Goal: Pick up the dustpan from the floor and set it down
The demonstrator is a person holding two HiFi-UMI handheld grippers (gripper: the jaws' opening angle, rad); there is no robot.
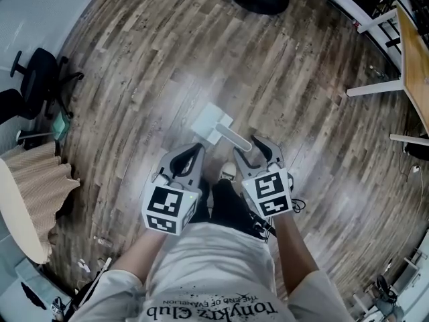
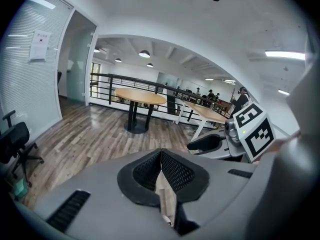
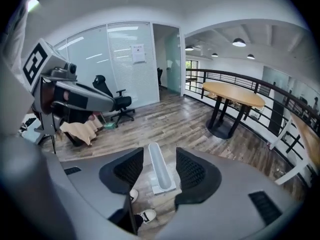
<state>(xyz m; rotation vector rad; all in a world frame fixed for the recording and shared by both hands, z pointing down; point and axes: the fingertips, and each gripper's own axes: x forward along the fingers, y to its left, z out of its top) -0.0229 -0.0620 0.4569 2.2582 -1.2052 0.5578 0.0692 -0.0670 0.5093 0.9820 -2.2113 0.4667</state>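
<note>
- Left gripper (image 2: 161,154): jaws are shut flat together with nothing between them. Risk: if it is lowered beside the pan, its closed tip may knock the dustpan (image 1: 212,122) and swing the handle (image 1: 234,138) out of line.
- Right gripper (image 3: 160,156): jaws stand wide, and neither pad presses on anything. Risk: if the jaws close too high, the pads meet above the handle and take nothing. If they close only on the handle's near tip, the pan's weight will likely lever it, so the dustpan droops or slips.
- Shoe (image 3: 147,215): it stands close to the handle's near end. Risk: a shifted foot may nudge the handle.
- Position relative to the left gripper: the dustpan lies ahead and to the right, clear of the jaws.
- Position on the floor (image 1: 134,79): the dustpan lies flat. The pan is at the far end and the handle points back toward the person.
- Position relative to the right gripper: the handle runs lengthwise through the gap between the jaws and below them. Its near end is just beside the tips, but contact cannot be confirmed.
</note>
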